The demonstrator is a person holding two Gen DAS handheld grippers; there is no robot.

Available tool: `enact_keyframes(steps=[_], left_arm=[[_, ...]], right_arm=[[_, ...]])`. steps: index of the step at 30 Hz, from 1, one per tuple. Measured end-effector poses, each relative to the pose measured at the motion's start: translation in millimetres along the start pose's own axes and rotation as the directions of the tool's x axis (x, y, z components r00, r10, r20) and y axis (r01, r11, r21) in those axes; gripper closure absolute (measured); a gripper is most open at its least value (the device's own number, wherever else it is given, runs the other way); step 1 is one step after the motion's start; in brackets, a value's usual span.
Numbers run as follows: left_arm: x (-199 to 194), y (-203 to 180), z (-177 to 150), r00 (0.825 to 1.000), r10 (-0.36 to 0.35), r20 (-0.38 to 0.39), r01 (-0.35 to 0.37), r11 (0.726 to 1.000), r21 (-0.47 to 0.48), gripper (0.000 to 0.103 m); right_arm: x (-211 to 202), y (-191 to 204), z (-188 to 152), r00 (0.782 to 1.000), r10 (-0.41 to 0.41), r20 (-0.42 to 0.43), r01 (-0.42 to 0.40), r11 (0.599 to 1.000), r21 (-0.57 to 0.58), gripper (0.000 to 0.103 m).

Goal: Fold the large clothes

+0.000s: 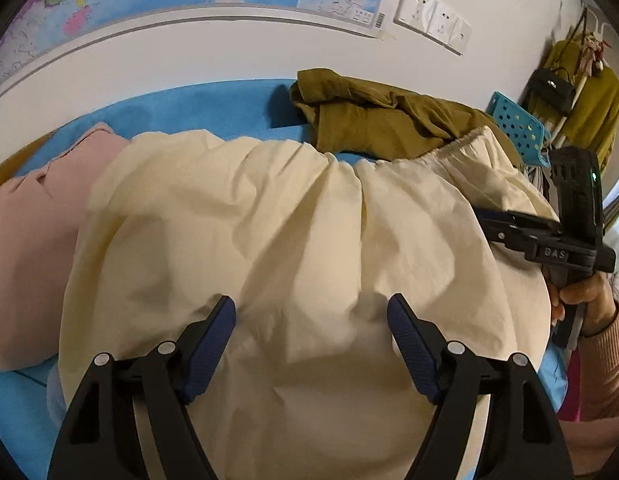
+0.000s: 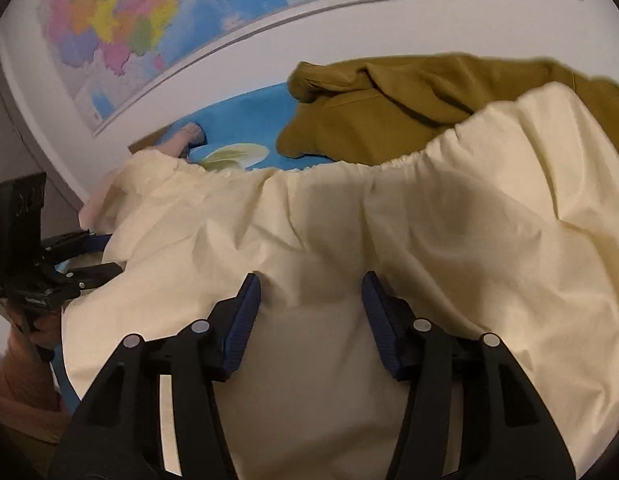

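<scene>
Both claws spread wide over the crumpled cream cotton garment (image 1: pixel 293 232): left gripper (image 1: pixel 311 316), right gripper (image 2: pixel 311 292); its gathered waistband (image 2: pixel 389 164) probably runs crosswise ahead.

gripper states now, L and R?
Left gripper: open, over the cream garment, holding nothing.
Right gripper: open, over the same garment, holding nothing.

Raised lettering "DAS" legible on black body of right gripper (image 1: pixel 479 216), left wrist view. Wall map (image 1: pixel 157 4) print and barcode too small to read. Nothing else legible.
</scene>
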State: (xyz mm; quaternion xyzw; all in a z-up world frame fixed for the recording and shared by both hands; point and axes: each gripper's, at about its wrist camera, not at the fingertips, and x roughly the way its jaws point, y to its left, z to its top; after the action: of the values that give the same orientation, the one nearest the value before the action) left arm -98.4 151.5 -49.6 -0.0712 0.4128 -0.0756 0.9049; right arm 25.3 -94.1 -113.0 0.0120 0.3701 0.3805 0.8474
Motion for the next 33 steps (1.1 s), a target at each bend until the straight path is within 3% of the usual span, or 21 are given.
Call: enact_keyframes(steps=[4, 7, 10, 14, 17, 20, 23, 27, 30, 33], left_arm=[[-14.2, -8.5, -5.4, 0.998, 0.018, 0.056, -0.019, 1.000, 0.024, 0.027], [-26.0, -13.1, -10.6, 0.994, 0.045, 0.096, -0.051, 0.997, 0.060, 0.025], [-25.6, -13.0, -13.8, 0.994, 0.056, 0.089, -0.063, 0.995, 0.072, 0.024], [-20.5, -10.9, -16.2, 0.995, 0.067, 0.072, -0.071, 0.995, 0.068, 0.024], [-18.9, -11.3, -17.3, 0.994, 0.075, 0.075, -0.080, 0.995, 0.065, 0.024], [-20.0, -12.4, -18.5, 0.993, 0.087, 0.079, -0.092, 0.994, 0.065, 0.024], [-23.7, -14.4, -21.4, 0.990, 0.108, 0.085, -0.115, 0.991, 0.075, 0.024], [-29.6, -13.4, -25.4, 0.987, 0.133, 0.095, -0.139, 0.988, 0.068, 0.024], [-30.0, -10.9, -28.0, 0.986, 0.134, 0.097, -0.140, 0.988, 0.058, 0.024], [-29.1, -11.2, -30.6, 0.985, 0.142, 0.100, -0.147, 0.988, 0.053, 0.023]], right_arm=[[-34.5, -5.0, -5.8, 0.998, 0.022, 0.066, -0.023, 1.000, 0.010, 0.048], [-68.1, -19.5, -8.8, 0.989, -0.024, 0.146, 0.018, 0.999, 0.046, 0.045], [-96.4, -50.0, -13.2, 0.977, -0.084, 0.198, 0.060, 0.990, 0.124, 0.044], [-105.2, -97.8, -26.3, 0.967, -0.194, 0.164, 0.152, 0.959, 0.240, 0.046], [-92.4, -123.4, -41.4, 0.972, -0.214, 0.091, 0.182, 0.943, 0.278, 0.051], [-95.3, -119.6, -46.7, 0.972, -0.207, 0.111, 0.170, 0.945, 0.280, 0.050], [-118.3, -114.0, -51.5, 0.965, -0.185, 0.186, 0.126, 0.949, 0.288, 0.048], [-147.1, -87.2, -56.8, 0.957, -0.133, 0.259, 0.075, 0.972, 0.222, 0.047], [-143.9, -64.7, -61.4, 0.966, -0.089, 0.245, 0.057, 0.989, 0.134, 0.043], [-122.2, -64.8, -67.3, 0.980, -0.089, 0.178, 0.064, 0.988, 0.143, 0.043]])
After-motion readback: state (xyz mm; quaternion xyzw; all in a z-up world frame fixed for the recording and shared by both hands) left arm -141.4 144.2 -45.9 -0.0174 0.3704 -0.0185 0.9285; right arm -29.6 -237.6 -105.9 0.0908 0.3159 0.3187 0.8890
